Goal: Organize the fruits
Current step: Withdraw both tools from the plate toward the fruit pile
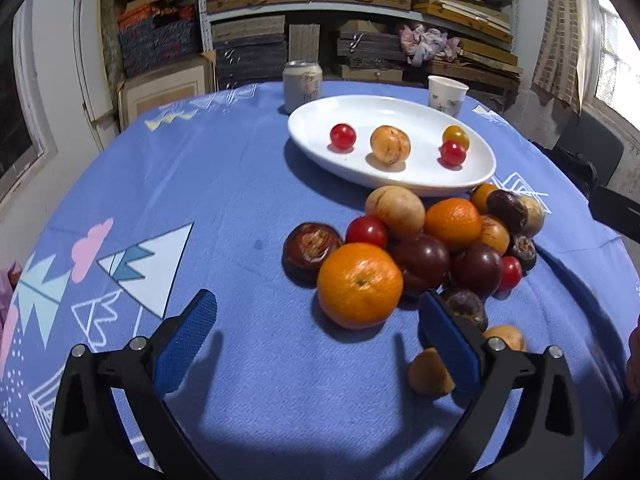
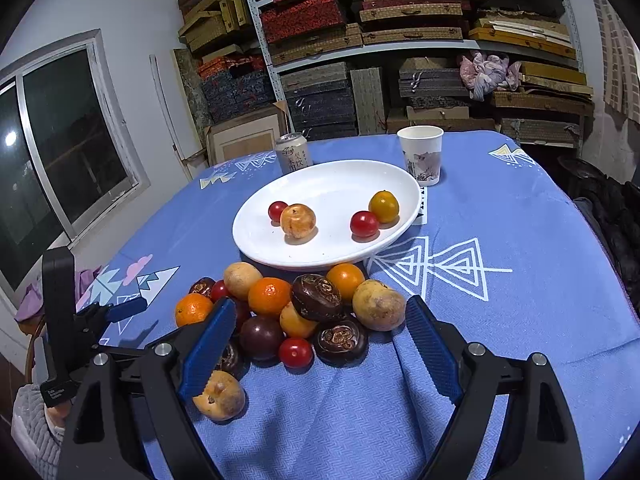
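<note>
Blue cloth (image 1: 240, 184) is covering the table I am working at, with stacked boxes on shelves behind. I am holding my left gripper (image 1: 316, 344) with its jaws wide apart and nothing between them, just short of the nearest orange (image 1: 359, 285). I am judging that orange firm and fairly light; its round, slightly waxy skin will want the pads across its widest middle. To its right, the pile (image 2: 296, 312) is sitting against the near rim of the plate (image 2: 332, 258), which is already holding four small fruits. The cherry tomatoes (image 2: 296, 353) are looking thin-skinned and likely to roll or split, so I would be squeezing them gently. My right gripper (image 2: 320, 344) is also standing apart and empty, framing the pile's near edge. Its left finger (image 2: 208, 348) is covering part of a tan fruit (image 2: 220, 396) and a dark one behind. The fruits under the pile are mostly hidden, and I cannot be telling what the dark wrinkled ones are.
</note>
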A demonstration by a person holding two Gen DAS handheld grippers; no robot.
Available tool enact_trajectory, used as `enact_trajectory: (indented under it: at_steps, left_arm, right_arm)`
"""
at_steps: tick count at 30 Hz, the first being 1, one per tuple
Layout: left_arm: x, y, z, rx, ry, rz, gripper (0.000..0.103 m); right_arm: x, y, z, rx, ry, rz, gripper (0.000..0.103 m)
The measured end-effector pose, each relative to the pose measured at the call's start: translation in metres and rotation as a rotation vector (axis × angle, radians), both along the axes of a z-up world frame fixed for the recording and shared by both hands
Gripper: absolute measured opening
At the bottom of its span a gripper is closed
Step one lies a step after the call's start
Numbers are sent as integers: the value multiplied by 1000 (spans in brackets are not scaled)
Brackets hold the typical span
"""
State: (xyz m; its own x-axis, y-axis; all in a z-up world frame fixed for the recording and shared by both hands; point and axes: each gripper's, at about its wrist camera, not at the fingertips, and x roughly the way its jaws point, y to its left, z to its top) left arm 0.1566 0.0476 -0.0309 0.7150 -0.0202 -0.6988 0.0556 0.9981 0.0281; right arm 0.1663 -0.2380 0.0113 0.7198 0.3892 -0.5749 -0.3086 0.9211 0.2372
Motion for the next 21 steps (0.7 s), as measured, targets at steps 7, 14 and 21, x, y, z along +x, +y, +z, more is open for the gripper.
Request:
enact_trajectory:
  at_steps: [7,14,21]
  left_arm:
    - [9,-8,-3,-35,18,-52,95]
    - [21,-7,-9,-87,63,-71,77]
    - [25,-6,-9,-101,64,-76,69]
  right_arm:
    - [0,1,-2,-3,5,-2,88]
    - [3,6,-7,-27,24,2,88]
    - [8,11,-22,-79,78,-16,88]
